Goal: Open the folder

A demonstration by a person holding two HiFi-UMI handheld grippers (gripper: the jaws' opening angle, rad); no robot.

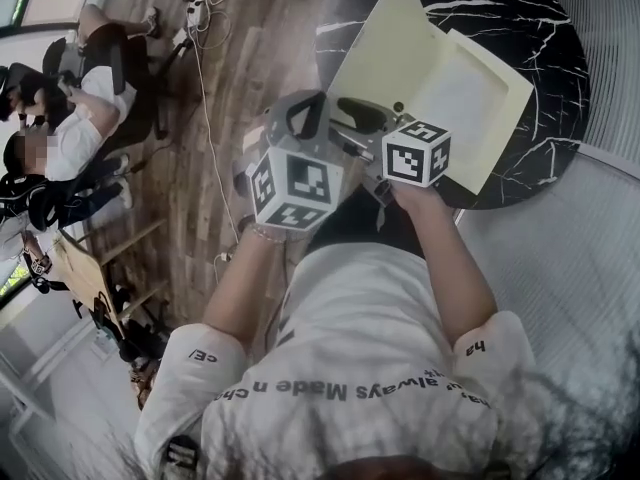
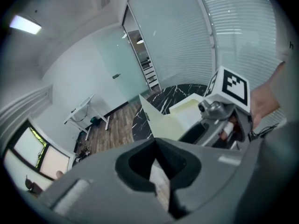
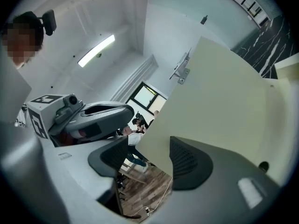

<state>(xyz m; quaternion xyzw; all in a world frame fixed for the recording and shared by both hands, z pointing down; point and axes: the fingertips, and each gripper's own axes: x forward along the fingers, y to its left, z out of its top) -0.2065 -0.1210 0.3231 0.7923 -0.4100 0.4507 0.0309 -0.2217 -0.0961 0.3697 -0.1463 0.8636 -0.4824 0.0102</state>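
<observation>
A cream folder (image 1: 375, 53) lies open on the round black marble table (image 1: 500, 8), its left cover tilted up and its right half (image 1: 470, 98) flat. My right gripper (image 1: 372, 113) is at the cover's near edge. In the right gripper view the jaws (image 3: 149, 160) stand open, with the lower edge of the cover (image 3: 219, 106) reaching in between them close to the right pad and not pinched. My left gripper (image 1: 303, 113) hangs just left of it, off the table's edge. Its jaws (image 2: 156, 143) meet at the tips with nothing seen in them; the folder (image 2: 163, 120) lies beyond.
People sit on chairs (image 1: 70, 118) at the far left on the wooden floor. A white cable (image 1: 205, 88) runs across that floor, and a wooden bench (image 1: 85, 268) stands lower left. White blinds (image 1: 600, 68) close off the right side. A white desk (image 2: 84, 111) stands across the room.
</observation>
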